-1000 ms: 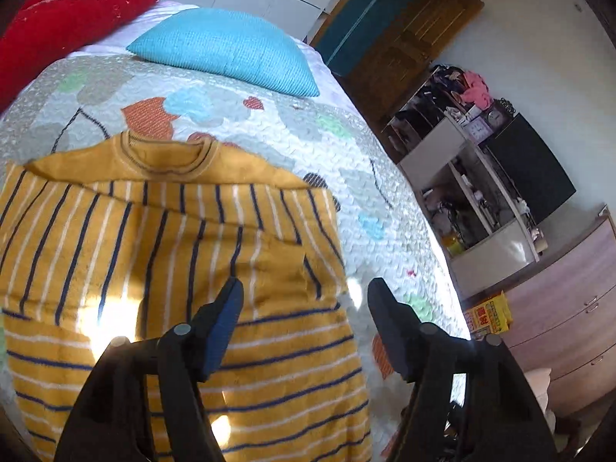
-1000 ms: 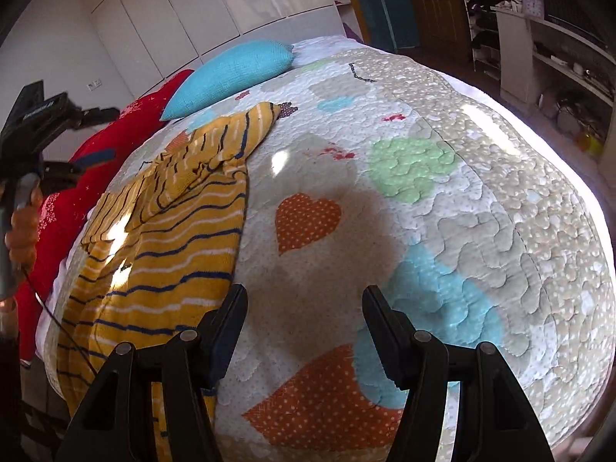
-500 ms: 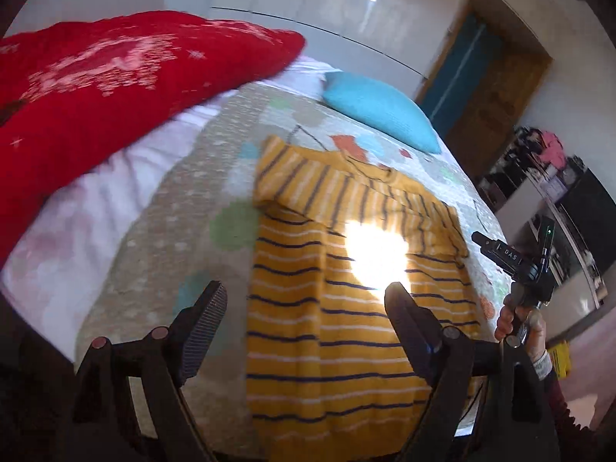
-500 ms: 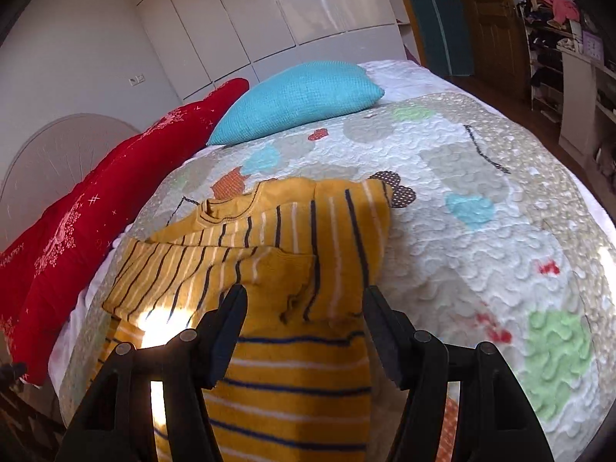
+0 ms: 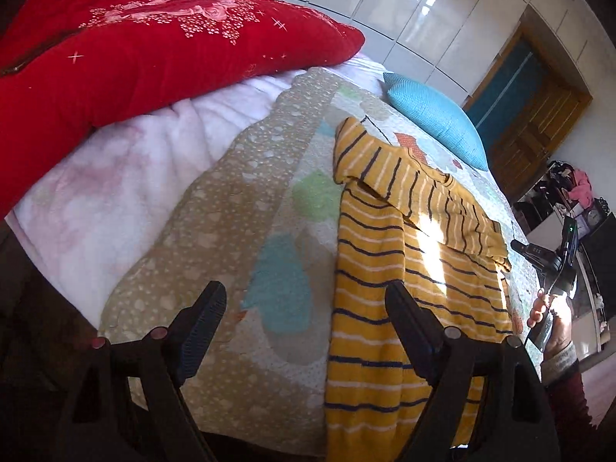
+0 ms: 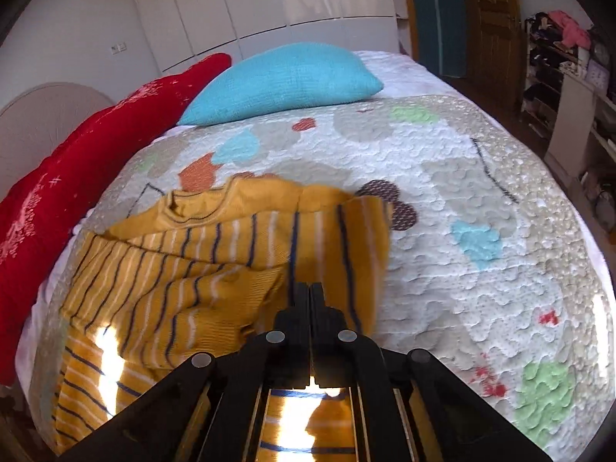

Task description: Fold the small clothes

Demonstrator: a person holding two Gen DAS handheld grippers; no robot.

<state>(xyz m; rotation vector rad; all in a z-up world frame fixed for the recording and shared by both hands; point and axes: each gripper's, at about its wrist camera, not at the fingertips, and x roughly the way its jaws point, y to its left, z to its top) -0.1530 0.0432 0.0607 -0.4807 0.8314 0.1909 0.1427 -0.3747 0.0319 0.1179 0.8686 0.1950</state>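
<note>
Right gripper (image 6: 310, 296) pinches the ribbed, striped knit sweater (image 6: 215, 254); left gripper (image 5: 304, 315), spread, hovers over the quilted bedspread (image 5: 238, 208) at 6 o'clock; only its view shows the right hand (image 5: 550, 319).

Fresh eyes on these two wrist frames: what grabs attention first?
The mustard striped sweater lies on the patterned quilt, sleeves folded across its chest, with the right gripper shut on its right edge. Behind it, a big red pillow fills the head of the bed, beside a turquoise cushion. The left gripper hangs open over the quilt to the sweater's left.
</note>
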